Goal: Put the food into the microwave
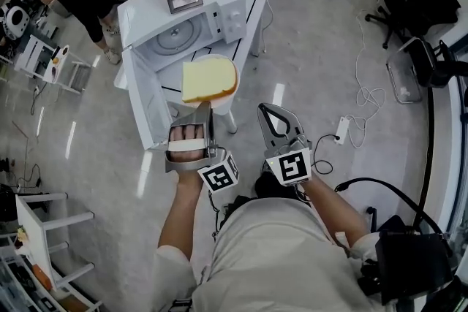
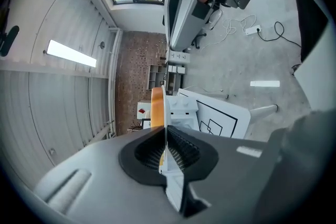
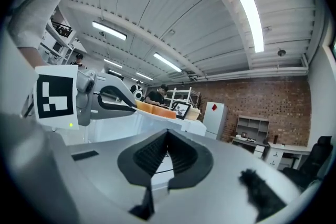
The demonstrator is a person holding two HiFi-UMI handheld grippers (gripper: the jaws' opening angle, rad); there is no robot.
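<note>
One bread slice (image 1: pixel 208 79) on plate (image 1: pixel 221 99) | left gripper (image 1: pixel 203 113) clamps plate | microwave (image 1: pixel 232 20) open

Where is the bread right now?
Head view, centre: the bread sits on a plate pinched by the left gripper, just before the open microwave.

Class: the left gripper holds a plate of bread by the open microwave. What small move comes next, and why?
Probably ease the left gripper forward into the microwave, with the plate and its bread slice held level. The jaws are shut on the plate's rim, the door stands open, and the plate is not yet inside the cavity.
</note>
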